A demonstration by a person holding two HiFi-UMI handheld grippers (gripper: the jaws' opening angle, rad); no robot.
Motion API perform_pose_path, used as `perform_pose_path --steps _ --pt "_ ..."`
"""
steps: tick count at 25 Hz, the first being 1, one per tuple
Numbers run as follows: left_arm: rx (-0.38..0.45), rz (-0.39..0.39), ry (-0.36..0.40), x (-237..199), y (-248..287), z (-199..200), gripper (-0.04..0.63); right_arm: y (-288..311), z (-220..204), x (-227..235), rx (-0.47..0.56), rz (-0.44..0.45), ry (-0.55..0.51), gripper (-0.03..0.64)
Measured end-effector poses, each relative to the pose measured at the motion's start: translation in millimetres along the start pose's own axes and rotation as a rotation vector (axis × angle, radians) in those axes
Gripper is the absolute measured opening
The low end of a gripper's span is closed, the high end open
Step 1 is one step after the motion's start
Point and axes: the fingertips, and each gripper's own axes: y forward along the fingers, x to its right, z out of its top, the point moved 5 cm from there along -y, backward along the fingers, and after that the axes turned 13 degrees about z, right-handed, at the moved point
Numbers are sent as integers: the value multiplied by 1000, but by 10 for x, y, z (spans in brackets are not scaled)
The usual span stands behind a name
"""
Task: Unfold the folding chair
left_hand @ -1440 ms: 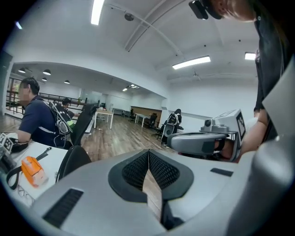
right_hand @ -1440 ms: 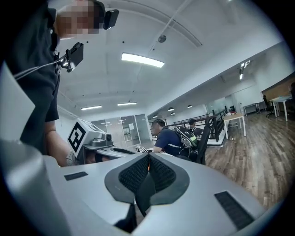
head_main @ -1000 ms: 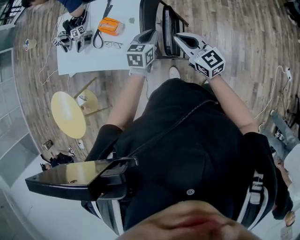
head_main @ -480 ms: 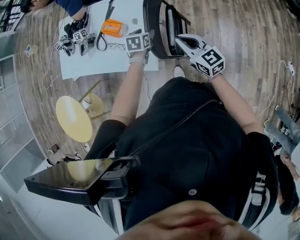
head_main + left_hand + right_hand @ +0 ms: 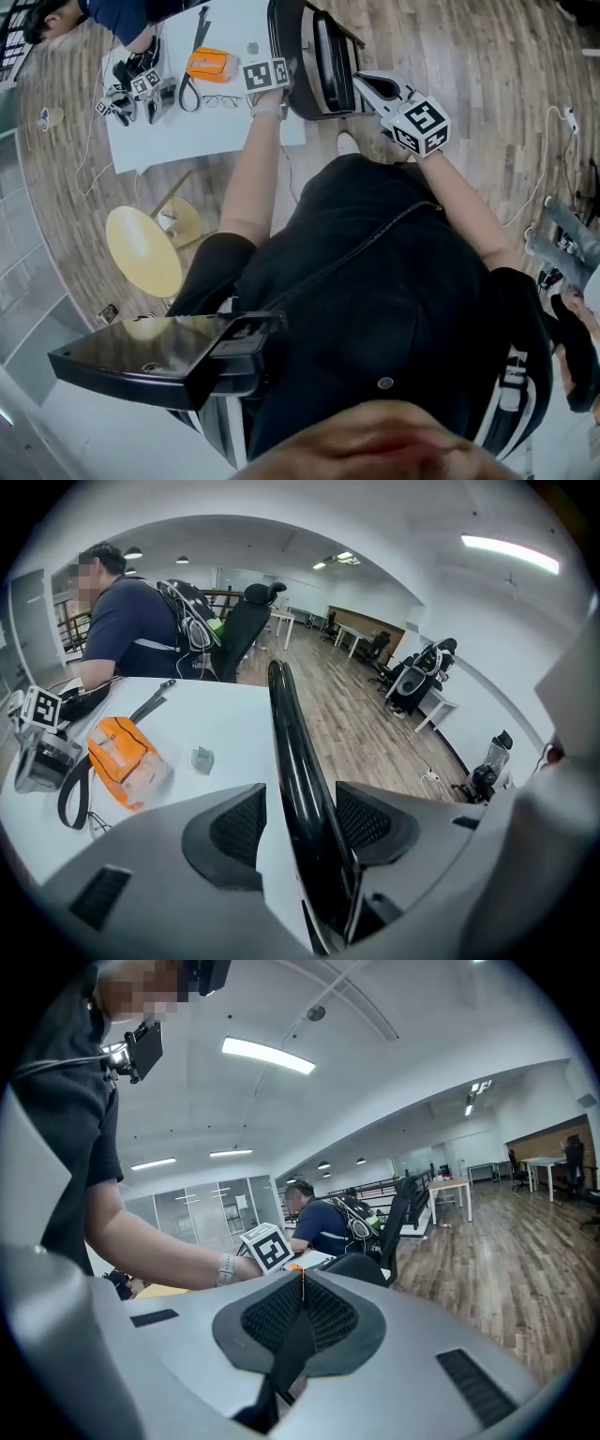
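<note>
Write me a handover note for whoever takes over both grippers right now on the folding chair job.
Left gripper: jaws have just been opening; now wide apart, astride the black edge of the folding chair, not clamped on it.
Right gripper: shut, empty, at the chair's right side in the head view.
Chair: folded flat, standing by the white table.
Done: left gripper set over the edge.
Left: close on that edge, steady the other panel, then probably pull the two apart until the seat opens.
</note>
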Motion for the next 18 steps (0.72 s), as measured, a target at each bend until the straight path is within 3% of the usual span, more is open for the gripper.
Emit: perform_pose_path --steps 3,6,18 --pt "-1 -4 -3 21 57 0 224 -72 -19 20 -5 -20 2 9" --pt "-6 -10 -2 64 71 -6 137 -128 -50 31 -11 -33 6 9" --pt "-16 10 -91 137 53 8 101 -477 -345 253 -10 -111 136 9"
